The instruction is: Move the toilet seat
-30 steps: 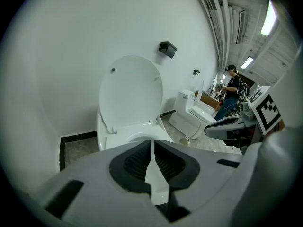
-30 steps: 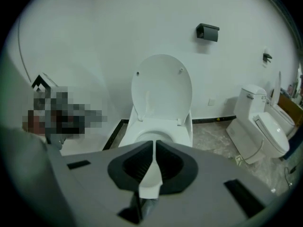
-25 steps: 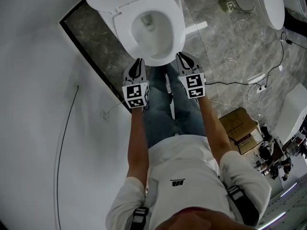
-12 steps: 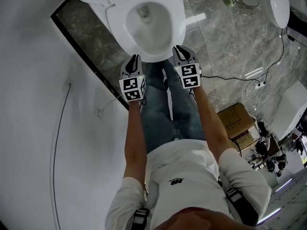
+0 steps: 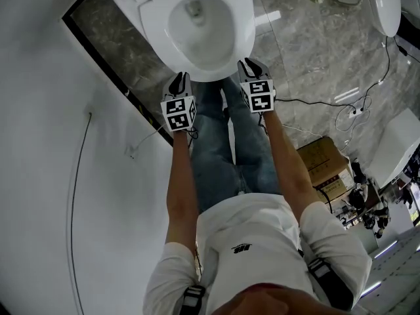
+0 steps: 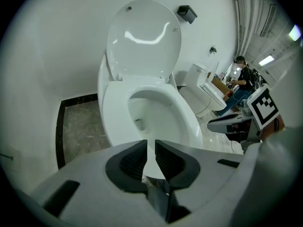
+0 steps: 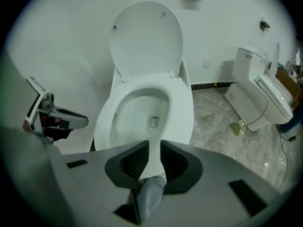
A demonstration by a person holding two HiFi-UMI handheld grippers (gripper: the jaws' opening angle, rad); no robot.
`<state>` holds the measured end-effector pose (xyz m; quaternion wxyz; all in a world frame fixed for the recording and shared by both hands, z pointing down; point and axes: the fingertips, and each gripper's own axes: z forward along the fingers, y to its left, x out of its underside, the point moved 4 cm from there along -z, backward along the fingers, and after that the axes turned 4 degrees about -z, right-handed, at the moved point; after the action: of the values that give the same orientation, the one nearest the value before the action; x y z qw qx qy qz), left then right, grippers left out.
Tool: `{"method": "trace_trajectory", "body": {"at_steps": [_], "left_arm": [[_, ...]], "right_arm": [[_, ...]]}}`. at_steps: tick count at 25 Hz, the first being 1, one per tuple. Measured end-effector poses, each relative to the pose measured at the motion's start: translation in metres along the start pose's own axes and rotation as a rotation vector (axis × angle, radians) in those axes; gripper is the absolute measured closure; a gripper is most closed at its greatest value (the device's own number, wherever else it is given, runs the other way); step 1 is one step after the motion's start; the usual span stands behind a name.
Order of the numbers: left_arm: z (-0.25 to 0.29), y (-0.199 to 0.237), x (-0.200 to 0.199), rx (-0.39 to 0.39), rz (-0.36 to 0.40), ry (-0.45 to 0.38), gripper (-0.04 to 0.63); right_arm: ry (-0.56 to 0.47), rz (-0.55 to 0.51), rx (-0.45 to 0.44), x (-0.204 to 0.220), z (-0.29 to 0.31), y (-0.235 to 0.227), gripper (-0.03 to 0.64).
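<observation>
Toilet bowl, seat down, lid up

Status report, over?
Left gripper shut. Right gripper jaws just opening, nothing between them. Toilet seat down, lid up, grippers at its front edge. Nothing in the way.

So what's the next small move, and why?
Probably spread the right gripper wider and lower it onto the front rim of the toilet seat. Its jaws have just been opening with nothing between them, and the seat lies down with the lid raised. The left gripper is shut.
</observation>
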<state>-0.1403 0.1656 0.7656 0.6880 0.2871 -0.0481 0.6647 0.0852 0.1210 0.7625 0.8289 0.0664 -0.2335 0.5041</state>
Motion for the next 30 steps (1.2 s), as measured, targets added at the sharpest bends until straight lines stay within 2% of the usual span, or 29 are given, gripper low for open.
{"method": "trace_trajectory", "body": {"at_steps": [2, 4, 7, 14, 20, 25, 30], "left_arm": [[0.005, 0.003, 0.005, -0.007, -0.007, 0.014, 0.552], [0.010, 0.008, 0.011, -0.025, -0.029, 0.029, 0.481], [0.016, 0.016, 0.020, -0.050, -0.077, 0.044, 0.440], [0.027, 0.029, 0.041, -0.092, -0.145, 0.081, 0.336], [0.035, 0.035, 0.046, -0.126, -0.206, 0.078, 0.299], [0.048, 0.031, 0.050, -0.096, -0.239, 0.106, 0.291], [0.049, 0.027, 0.051, -0.079, -0.252, 0.100, 0.293]], "right_arm": [[0.018, 0.028, 0.002, 0.007, 0.005, -0.003, 0.532], [0.032, 0.063, 0.005, 0.014, 0.010, -0.006, 0.503], [0.047, 0.122, -0.007, 0.025, 0.017, -0.007, 0.437], [0.084, 0.207, -0.052, 0.049, 0.034, -0.006, 0.371], [0.071, 0.296, -0.080, 0.054, 0.044, -0.012, 0.342], [0.080, 0.373, -0.125, 0.057, 0.055, -0.011, 0.337], [0.077, 0.400, -0.134, 0.058, 0.056, -0.010, 0.339]]}}
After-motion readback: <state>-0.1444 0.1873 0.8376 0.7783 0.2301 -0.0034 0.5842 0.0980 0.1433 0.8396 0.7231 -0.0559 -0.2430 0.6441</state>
